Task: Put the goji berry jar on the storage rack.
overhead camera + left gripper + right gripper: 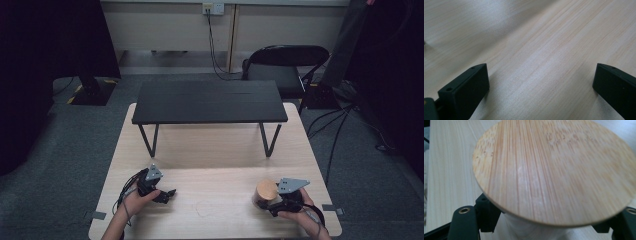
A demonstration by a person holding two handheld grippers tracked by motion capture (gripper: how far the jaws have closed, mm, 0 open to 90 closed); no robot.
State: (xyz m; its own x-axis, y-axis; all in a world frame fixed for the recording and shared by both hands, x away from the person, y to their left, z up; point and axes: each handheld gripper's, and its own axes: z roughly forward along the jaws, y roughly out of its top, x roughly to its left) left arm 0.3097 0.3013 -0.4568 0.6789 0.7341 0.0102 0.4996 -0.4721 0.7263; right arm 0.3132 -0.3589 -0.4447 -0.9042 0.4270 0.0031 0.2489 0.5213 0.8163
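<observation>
Currently the right gripper (272, 204) is holding a jar with a round bamboo lid (266, 189) at the near right of the light wooden table (215, 150). In the right gripper view the lid (554, 170) is looming just above the jaws, which are sitting either side of the pale body below it; I am reading that as gripping the jar, though the contact itself is hidden under the lid. Jar is standing upright, long axis vertical, lid facing up.

Left gripper (167, 193) is resting at the near left, well apart from the jar, jaws spread wide over bare tabletop (536, 50) with nothing between them.

Black low shelf (210, 101) is standing across the far half of the table, straight ahead of both hands. Right hand is plainly the nearer to the jar; any lift is likely starting there.
</observation>
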